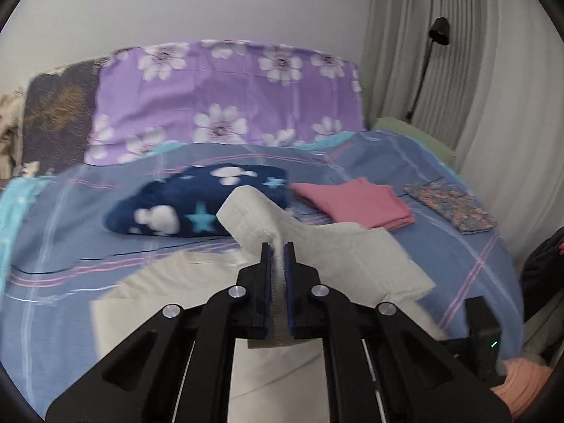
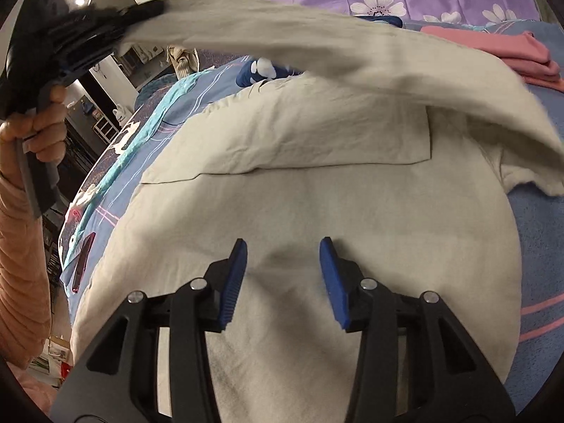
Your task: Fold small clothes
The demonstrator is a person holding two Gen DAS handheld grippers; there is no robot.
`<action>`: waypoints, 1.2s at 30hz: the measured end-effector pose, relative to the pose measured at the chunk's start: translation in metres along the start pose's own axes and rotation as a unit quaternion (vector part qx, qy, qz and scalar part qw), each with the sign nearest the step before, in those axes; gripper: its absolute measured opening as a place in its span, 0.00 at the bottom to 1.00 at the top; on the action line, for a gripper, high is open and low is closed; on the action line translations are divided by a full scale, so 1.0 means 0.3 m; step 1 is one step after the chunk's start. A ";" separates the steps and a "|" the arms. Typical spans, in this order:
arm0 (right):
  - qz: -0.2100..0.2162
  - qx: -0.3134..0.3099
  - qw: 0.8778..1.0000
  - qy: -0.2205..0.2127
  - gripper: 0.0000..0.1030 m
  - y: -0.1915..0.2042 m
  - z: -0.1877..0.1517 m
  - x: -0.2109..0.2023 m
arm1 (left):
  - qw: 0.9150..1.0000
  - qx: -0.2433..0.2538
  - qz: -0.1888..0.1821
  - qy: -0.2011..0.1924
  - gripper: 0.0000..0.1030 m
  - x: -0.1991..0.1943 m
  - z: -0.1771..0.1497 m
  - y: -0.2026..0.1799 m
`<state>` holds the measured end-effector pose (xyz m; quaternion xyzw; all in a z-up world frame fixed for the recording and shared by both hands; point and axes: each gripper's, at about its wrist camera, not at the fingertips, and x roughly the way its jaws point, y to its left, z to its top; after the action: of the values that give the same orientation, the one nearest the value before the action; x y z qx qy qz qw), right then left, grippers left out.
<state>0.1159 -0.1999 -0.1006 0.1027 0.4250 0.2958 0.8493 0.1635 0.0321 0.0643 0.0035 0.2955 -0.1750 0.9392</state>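
A pale off-white garment (image 2: 317, 204) lies spread on the blue checked bedsheet (image 1: 70, 246). My left gripper (image 1: 278, 246) is shut on a hemmed edge of it. That part (image 1: 345, 257) is lifted off the bed and drapes to the right. In the right wrist view the left gripper (image 2: 155, 7) is at the top left, and the raised cloth (image 2: 352, 49) stretches from it across the frame. My right gripper (image 2: 283, 246) is open low over the garment's flat lower part, with nothing pinched between its blue pads (image 2: 234, 275).
Beyond the garment lie a navy star-print fleece (image 1: 169, 208), a folded pink cloth (image 1: 356, 202) and a small floral cloth (image 1: 451, 208). A purple flowered pillow (image 1: 225, 98) stands at the head, a grey curtain (image 1: 458, 70) on the right. A dark red flat object (image 2: 83, 261) lies near the bed's left edge.
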 end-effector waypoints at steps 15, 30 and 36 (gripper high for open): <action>-0.011 -0.012 1.000 0.002 0.43 0.015 -0.004 0.003 | 0.985 -0.103 0.113 0.081 0.06 0.037 -0.300 0.382; -0.012 -0.019 1.000 0.005 0.48 0.017 0.006 0.011 | 0.978 -0.127 0.143 0.085 0.26 0.048 -0.399 0.431; -0.032 -0.019 0.999 -0.002 0.48 0.027 0.007 -0.012 | 0.986 -0.082 0.104 0.097 0.41 0.134 -0.372 0.303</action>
<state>0.1124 -0.1955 -0.0934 0.0732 0.4210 0.2761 0.8609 0.1624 0.1167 -0.0590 -0.0259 0.3966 -0.0509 0.9162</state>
